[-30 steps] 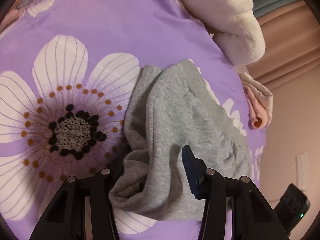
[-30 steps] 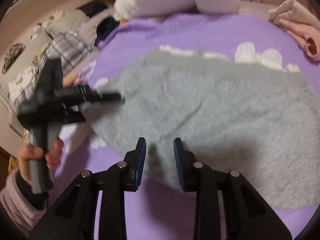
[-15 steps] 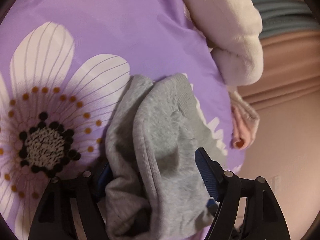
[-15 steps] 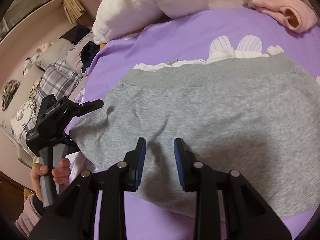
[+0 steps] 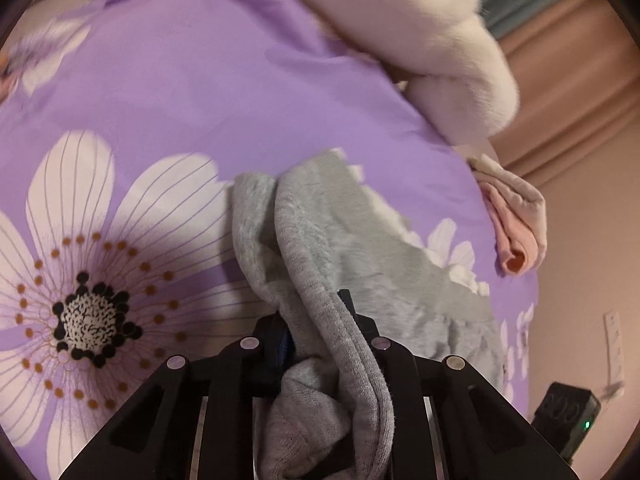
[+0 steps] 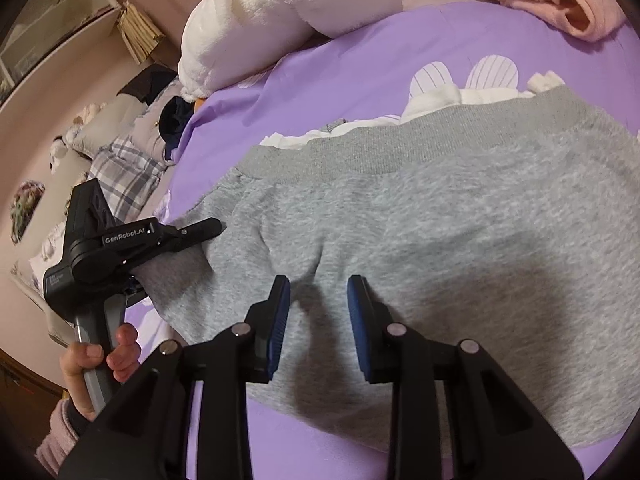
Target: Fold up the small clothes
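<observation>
A small grey fleece garment [image 6: 440,240] lies spread on the purple flowered bedsheet [image 6: 360,80], its ribbed waistband toward the far side. My left gripper [image 5: 316,328] is shut on a bunched corner of the grey garment [image 5: 320,280], cloth draped over its fingers. From the right wrist view the left gripper [image 6: 192,232] holds the garment's left edge. My right gripper [image 6: 318,304] is open and empty, its blue pads just above the garment's near middle.
A white plush pillow [image 6: 288,12] lies at the bed's far side. A folded pink garment [image 6: 560,0] sits at the far right corner, also in the left wrist view [image 5: 516,224]. A plaid pillow [image 6: 120,176] and dark clothes lie left. A wall runs right of the bed.
My left gripper has closed on the grey garment's bunched corner, open around it before. The garment lies flatter and more spread. My right gripper stays open over it.
</observation>
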Tool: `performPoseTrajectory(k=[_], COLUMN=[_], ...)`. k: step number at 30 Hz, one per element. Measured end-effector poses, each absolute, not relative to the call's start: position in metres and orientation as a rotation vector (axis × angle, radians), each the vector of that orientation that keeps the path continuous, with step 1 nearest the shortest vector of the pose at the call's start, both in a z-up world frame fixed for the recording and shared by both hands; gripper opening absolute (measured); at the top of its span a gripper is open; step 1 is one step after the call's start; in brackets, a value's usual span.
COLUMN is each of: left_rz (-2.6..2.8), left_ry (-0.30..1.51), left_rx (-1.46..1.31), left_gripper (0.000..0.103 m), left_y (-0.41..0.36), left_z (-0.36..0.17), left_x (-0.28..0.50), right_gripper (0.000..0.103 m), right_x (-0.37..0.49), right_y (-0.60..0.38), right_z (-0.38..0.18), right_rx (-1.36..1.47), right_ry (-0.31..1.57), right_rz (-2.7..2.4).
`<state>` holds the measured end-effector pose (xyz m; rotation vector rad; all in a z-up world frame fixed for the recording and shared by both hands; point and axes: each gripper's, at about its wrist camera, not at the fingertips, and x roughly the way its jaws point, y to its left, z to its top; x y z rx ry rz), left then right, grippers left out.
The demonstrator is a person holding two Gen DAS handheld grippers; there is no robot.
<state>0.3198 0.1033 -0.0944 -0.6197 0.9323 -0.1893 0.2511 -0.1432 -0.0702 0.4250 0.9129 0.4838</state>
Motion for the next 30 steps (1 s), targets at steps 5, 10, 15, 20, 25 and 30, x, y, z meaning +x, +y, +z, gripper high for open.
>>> performPoseTrajectory(k=[5, 10, 15, 20, 25, 30], left_rz=[-0.280, -0.367, -0.415, -0.419, -0.430, -0.457], left_ry=[0.858, 0.835, 0.875, 0.934, 0.944, 0.956], left_rx=[-0.437, -0.271, -0.099, -0.062, -0.030, -0.070], left_gripper=[0.017, 0.017, 0.017, 0.018, 0.023, 0.032], left_y=[0.058, 0.007, -0.037, -0.048, -0.054, -0.045], left_z=[-0.057, -0.044, -0.059, -0.077, -0.080, -0.077], left_x=[0.311, 0.300, 0.297, 0.305, 0.306, 0.301], right_gripper=[0.034, 0.045, 0.071, 0.079, 0.056, 0.013], right_x=[0.253, 0.258, 0.268, 0.287, 0.301, 0.303], right_y=[-0.165, -0.204, -0.225, -0.207, -0.186, -0.176], right_z=[-0.068, -0.073, -0.078, -0.082, -0.080, -0.070], right_rx=[0.573, 0.850, 1.068, 1.055, 0.949, 0.834], right_ry=[0.888, 0.837, 0.796, 0.920, 1.015, 1.019], right_rz=[0.514, 0.561, 0.646, 0.671, 0.645, 0.615])
